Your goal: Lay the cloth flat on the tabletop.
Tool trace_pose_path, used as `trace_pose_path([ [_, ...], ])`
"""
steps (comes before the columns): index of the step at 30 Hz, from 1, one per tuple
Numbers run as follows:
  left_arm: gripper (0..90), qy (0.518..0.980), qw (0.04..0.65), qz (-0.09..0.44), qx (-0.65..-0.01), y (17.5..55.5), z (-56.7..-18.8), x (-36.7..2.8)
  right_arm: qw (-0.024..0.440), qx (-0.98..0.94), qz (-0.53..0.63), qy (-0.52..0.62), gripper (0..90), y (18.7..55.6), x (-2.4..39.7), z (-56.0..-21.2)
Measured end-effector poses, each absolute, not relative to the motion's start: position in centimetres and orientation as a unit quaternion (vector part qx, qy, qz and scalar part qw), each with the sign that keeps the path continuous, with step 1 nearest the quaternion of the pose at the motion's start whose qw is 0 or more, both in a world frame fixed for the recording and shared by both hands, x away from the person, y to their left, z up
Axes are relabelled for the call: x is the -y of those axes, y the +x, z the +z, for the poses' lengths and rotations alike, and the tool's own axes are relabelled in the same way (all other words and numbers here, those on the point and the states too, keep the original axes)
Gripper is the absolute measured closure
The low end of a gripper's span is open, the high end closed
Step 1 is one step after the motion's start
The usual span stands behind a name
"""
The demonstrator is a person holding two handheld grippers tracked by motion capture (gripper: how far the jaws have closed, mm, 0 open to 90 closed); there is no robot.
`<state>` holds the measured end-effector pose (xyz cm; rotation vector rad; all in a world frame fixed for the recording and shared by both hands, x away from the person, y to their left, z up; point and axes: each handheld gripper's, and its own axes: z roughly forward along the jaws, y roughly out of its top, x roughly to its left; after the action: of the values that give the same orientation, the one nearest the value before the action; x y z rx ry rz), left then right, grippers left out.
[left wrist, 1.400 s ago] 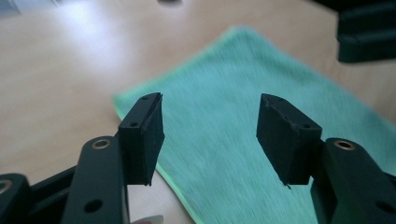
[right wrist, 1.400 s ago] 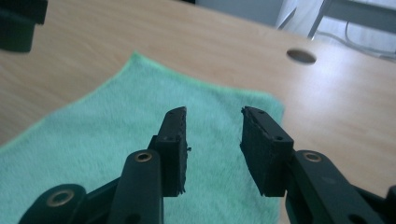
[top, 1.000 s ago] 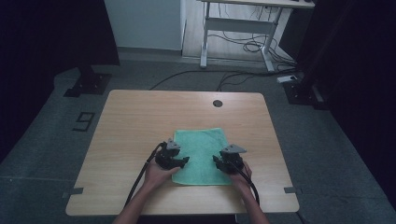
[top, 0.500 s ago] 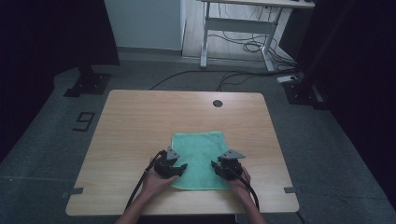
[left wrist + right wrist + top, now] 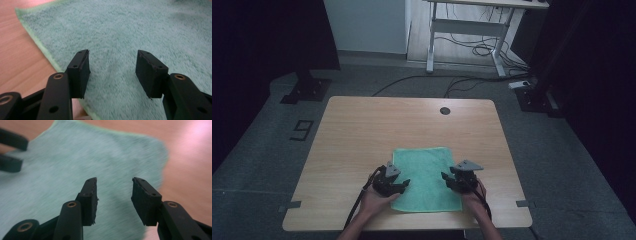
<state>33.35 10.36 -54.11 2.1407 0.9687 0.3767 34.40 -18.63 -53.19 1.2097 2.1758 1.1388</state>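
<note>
A green towel lies flat on the near half of the wooden table. My left gripper is at the towel's left edge, pointing right, and my right gripper is at its right edge, pointing left. In the left gripper view the towel lies under my left gripper, which is open with nothing between its pads. In the right gripper view my right gripper hangs over the towel. Its jaws have just been opening and hold nothing. The other gripper's jaws show far off at the upper left.
A round cable hole sits near the table's far edge. Bare wood runs left of the towel, and more lies past its far side. A desk frame with cables stands on the floor behind.
Both hands have drawn back toward the near edge of the table. The towel's near edge now lies closer to the table's front edge than a second ago.
</note>
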Motion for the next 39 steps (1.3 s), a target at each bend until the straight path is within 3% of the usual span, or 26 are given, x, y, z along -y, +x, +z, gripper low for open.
trace_pose_path([
  [14,45.2,0.837,0.366,0.141,-0.381,33.3,-54.6,-9.9,0.214,-0.751,0.39,0.487,53.7,41.6,20.1,-53.4],
  [30,45.1,0.838,0.367,0.138,-0.38,33.3,-54.6,-10.0,0.222,-0.767,0.355,0.487,53.7,42.8,19.0,-55.0],
  [34,45.0,0.839,0.366,0.14,-0.378,33.3,-54.6,-10.0,0.214,-0.763,0.365,0.489,57.1,43.0,19.1,-55.1],
  [39,44.9,0.84,0.364,0.144,-0.376,33.2,-54.7,-9.9,0.208,-0.766,0.371,0.482,75.3,43.0,18.9,-55.1],
])
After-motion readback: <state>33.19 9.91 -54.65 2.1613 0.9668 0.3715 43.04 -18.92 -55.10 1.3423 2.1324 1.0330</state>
